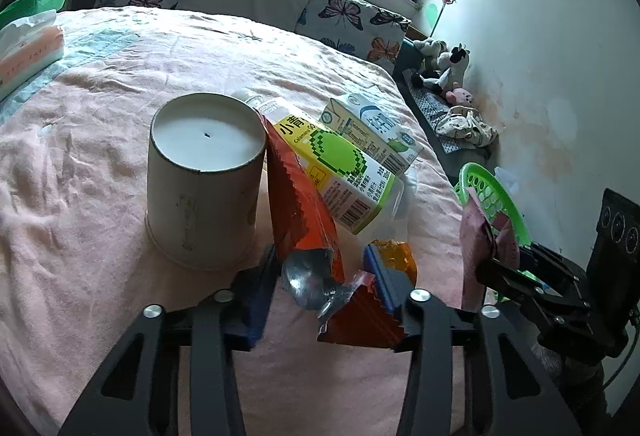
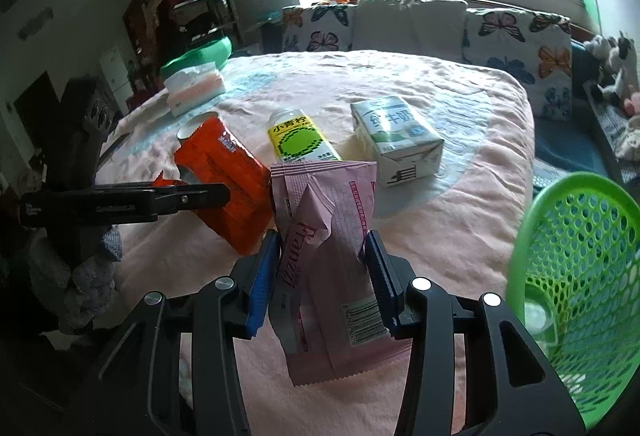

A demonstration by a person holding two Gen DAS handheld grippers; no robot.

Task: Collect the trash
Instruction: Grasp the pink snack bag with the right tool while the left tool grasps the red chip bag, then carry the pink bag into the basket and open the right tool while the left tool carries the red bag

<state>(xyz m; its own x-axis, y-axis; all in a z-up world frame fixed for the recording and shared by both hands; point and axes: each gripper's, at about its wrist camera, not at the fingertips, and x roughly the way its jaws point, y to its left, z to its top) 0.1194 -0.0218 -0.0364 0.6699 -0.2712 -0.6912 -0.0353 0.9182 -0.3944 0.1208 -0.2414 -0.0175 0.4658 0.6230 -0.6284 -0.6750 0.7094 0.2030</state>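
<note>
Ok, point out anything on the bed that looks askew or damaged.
The paper cup stands upside down, base up. The yellow bottle lies tipped over, leaning across the orange wrapper, which is torn open with its foil lining showing. The milk carton lies on its side. Nothing looks spilled.

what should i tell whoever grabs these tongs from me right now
Left tongs: shut on the orange wrapper, over the bed.
Right tongs: shut on the pink wrapper, beside the green basket.
On the bed: upturned paper cup, yellow juice bottle, milk carton.
Done: both wrappers picked up. One clear item seems to sit in the basket already.
Left: drop both wrappers in the basket, then fetch cup, bottle and carton.
</note>
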